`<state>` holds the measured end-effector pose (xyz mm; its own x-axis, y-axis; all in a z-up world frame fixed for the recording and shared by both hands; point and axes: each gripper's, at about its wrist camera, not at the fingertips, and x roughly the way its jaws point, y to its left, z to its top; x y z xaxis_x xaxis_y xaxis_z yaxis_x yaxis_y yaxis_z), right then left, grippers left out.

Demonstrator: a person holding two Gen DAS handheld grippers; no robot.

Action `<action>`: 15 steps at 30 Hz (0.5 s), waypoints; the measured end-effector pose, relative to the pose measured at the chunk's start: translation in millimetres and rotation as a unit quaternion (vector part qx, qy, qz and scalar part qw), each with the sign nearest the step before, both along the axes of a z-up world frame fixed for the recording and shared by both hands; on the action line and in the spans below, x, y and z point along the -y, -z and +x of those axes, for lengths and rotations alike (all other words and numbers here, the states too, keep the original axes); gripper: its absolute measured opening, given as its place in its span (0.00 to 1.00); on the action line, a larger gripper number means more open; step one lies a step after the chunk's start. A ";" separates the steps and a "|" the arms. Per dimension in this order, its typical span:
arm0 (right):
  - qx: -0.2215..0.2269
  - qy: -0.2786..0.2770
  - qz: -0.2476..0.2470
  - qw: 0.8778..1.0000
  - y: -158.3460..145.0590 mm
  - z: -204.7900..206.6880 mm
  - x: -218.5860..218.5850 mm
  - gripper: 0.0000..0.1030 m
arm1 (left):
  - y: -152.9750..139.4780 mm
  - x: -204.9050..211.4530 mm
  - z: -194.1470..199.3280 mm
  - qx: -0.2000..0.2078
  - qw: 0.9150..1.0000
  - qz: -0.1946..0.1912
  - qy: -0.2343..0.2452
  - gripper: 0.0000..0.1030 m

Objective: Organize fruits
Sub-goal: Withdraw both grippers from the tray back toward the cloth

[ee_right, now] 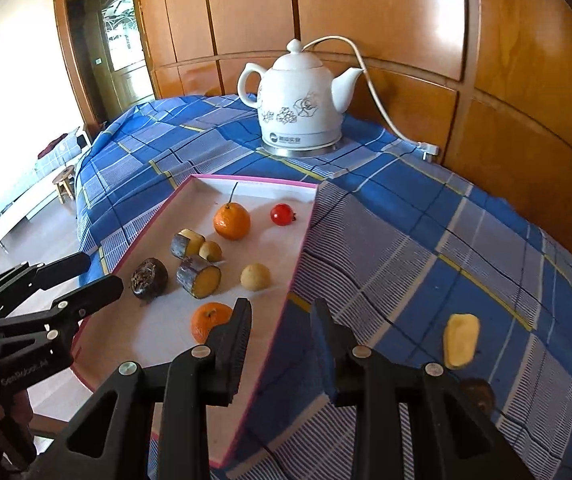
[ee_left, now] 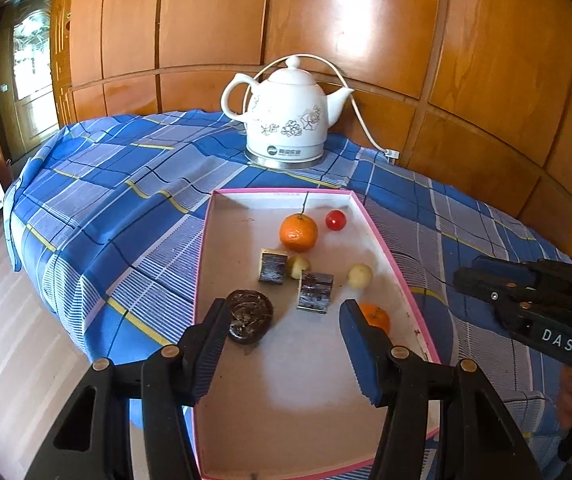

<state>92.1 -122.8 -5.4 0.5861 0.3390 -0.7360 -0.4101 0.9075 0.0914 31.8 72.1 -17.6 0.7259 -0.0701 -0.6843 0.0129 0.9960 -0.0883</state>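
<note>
A pink-rimmed white tray (ee_left: 245, 200) (ee_right: 302, 248) lies on the checked cloth. It holds a stemmed tangerine (ee_left: 298, 232) (ee_right: 231, 221), a small red fruit (ee_left: 335, 220) (ee_right: 281, 214), two dark-skinned cut chunks (ee_left: 273, 266) (ee_right: 199, 276), two pale yellow fruits (ee_left: 360, 276) (ee_right: 255, 277), a dark round fruit (ee_left: 249, 316) (ee_right: 149, 278) and a small orange (ee_left: 376, 316) (ee_right: 209, 320). My left gripper (ee_left: 286, 344) (ee_right: 103, 271) hovers open over the tray's near part, holding nothing. My right gripper (ee_right: 281, 340) (ee_left: 466, 272) is above the tray's right rim beside the small orange, jaws narrowly apart and empty.
On the cloth right of the tray lie a yellow piece (ee_right: 461, 340) and a dark brown round thing (ee_right: 480, 394), which is half hidden by my right gripper. A white kettle (ee_left: 286, 120) (ee_right: 302, 108) with a cord stands behind the tray against wooden panels. The table drops off on the left.
</note>
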 end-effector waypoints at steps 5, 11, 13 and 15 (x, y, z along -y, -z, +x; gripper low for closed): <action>0.007 0.010 -0.008 1.000 -2.4 -5.8 15.8 0.30 | -1.5 10.2 -1.8 0.000 1.000 0.006 0.012 0.56; 0.013 0.034 -0.018 0.999 -6.7 -8.6 43.1 0.30 | -1.9 21.0 -2.5 -0.001 1.000 0.013 0.027 0.56; 0.016 0.045 -0.021 0.999 -8.7 -9.0 55.0 0.30 | -1.5 24.6 -2.2 -0.003 0.999 0.015 0.032 0.56; 0.019 0.058 -0.025 0.998 -10.7 -9.4 68.4 0.30 | -1.3 28.7 -2.1 -0.004 0.999 0.017 0.037 0.56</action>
<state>82.7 -191.2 5.3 0.6466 0.2316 -0.7268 -0.3050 0.9518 0.0319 29.6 43.4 -16.3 0.7141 -0.0999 -0.6928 0.0861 0.9948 -0.0547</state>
